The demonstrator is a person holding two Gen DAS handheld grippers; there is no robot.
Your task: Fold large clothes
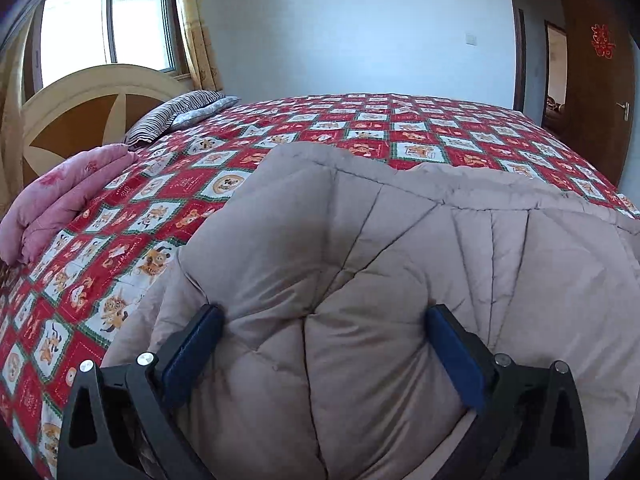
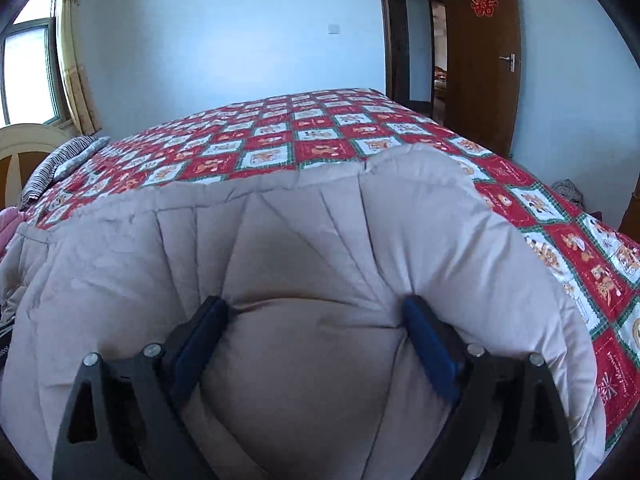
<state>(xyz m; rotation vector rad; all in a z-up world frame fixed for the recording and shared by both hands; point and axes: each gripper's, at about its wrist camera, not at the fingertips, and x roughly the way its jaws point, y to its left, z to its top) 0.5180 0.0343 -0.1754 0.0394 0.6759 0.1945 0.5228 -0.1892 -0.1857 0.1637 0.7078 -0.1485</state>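
1. Bedroom setup: pale blue walls, a wooden door [image 2: 478,60] standing open, a window [image 1: 108,24] with yellow curtains, and a big bed [image 1: 400,136] covered in a red-and-white cartoon patchwork sheet. Striped pillow [image 1: 176,114] and a folded pink blanket [image 1: 60,208] sit up by the headboard.
2. What's getting folded is a puffy beige quilted coat [image 1: 360,260], lying on the near side of the bed and bulging right up against both cameras.
3. Left gripper [image 1: 322,320]: jaws spread wide, a fat bulge of padding between the blue pads, but they don't look like they're squeezing it.
4. Right gripper [image 2: 316,312]: same deal, wide apart, padding bulging between, no real pinch.
5. My read: both sides just got let go after a fold, so one fold step looks finished.
6. Next up would be picking a fresh edge to grab. Puffy stuff springs back, so it'll want a deep bite and some pressing down.
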